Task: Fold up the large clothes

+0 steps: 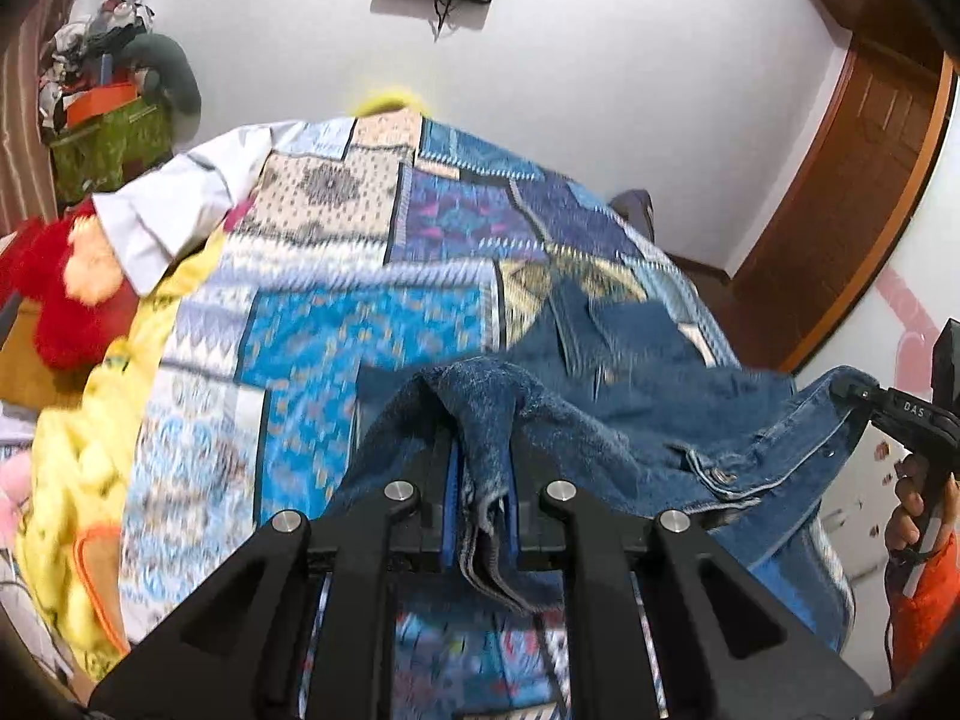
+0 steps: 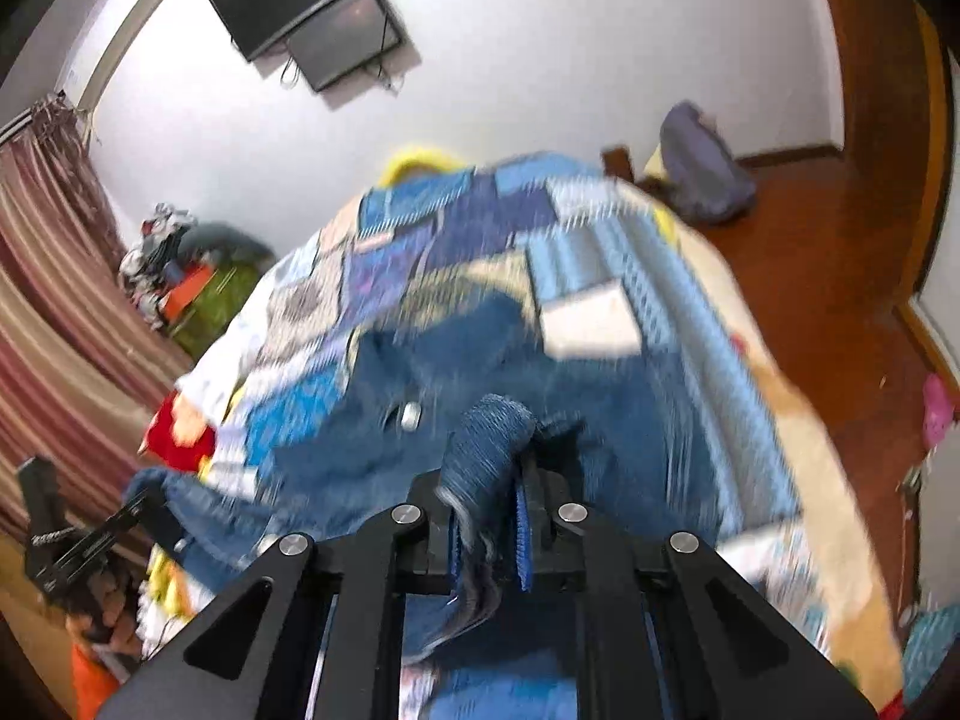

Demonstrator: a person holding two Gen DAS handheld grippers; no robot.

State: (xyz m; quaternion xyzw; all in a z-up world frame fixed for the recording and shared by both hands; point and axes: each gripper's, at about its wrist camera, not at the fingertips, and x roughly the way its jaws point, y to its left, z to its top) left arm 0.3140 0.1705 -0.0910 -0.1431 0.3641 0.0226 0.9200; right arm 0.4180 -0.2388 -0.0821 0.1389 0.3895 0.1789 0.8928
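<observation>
Bed [image 1: 336, 312] under a patchwork quilt, denim jacket [image 1: 648, 372] lifted above it.
Left hand-held gripper [image 1: 483, 480] and right hand-held gripper [image 2: 510, 480] each clench bunched denim (blurred); only the left view shows its button placket.
</observation>
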